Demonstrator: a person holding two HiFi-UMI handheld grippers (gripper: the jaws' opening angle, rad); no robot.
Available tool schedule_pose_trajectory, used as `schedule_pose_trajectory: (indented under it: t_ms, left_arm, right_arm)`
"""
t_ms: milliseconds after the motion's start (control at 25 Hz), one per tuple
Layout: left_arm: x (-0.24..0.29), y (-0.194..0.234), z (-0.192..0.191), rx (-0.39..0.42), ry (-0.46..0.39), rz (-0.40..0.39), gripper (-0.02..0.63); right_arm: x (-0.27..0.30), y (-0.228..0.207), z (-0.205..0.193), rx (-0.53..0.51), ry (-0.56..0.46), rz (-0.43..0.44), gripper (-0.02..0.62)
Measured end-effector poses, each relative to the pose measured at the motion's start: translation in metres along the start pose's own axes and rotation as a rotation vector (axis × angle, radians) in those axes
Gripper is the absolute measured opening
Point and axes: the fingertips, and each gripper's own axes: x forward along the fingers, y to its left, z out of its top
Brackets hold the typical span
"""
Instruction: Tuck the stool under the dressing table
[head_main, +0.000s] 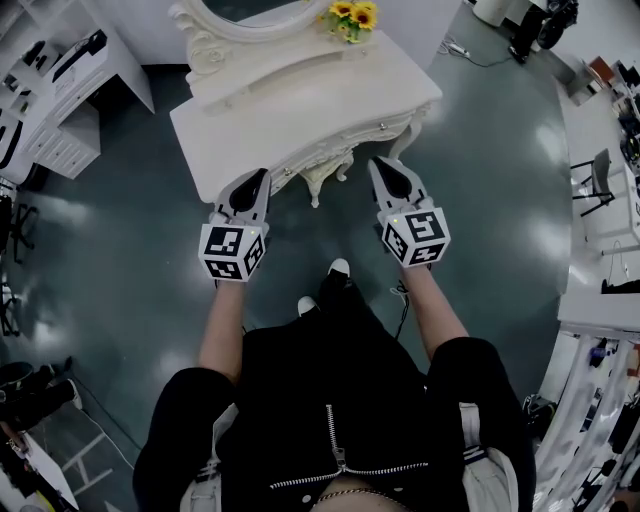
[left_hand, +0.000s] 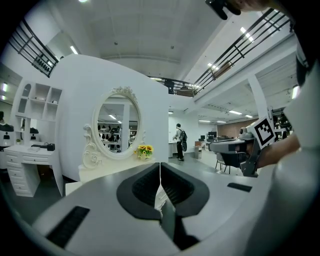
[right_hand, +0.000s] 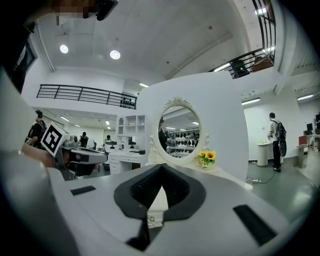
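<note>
Stool shows in none of my views, so I judge it is either tucked beneath the white surface (head_main: 300, 100) at my twelve o'clock or out of sight; I cannot tell which. My left tongs (head_main: 258, 178) at eleven and right tongs (head_main: 385, 165) at one are both closed on nothing. I hold them level near the front edge, probably because nothing needs gripping. Sunflowers (head_main: 350, 18) sit at the top's one o'clock.
</note>
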Motion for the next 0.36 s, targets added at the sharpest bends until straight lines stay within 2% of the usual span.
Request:
schedule_pose_trajectory:
  t_ms: [360]
  left_arm:
    - [0.0018,-0.0022,-0.0015,0.001,0.004,-0.01,0.023]
  right_arm:
    - [-0.0015,0.0017,-0.0031,0.001,0.003,-0.005,0.005]
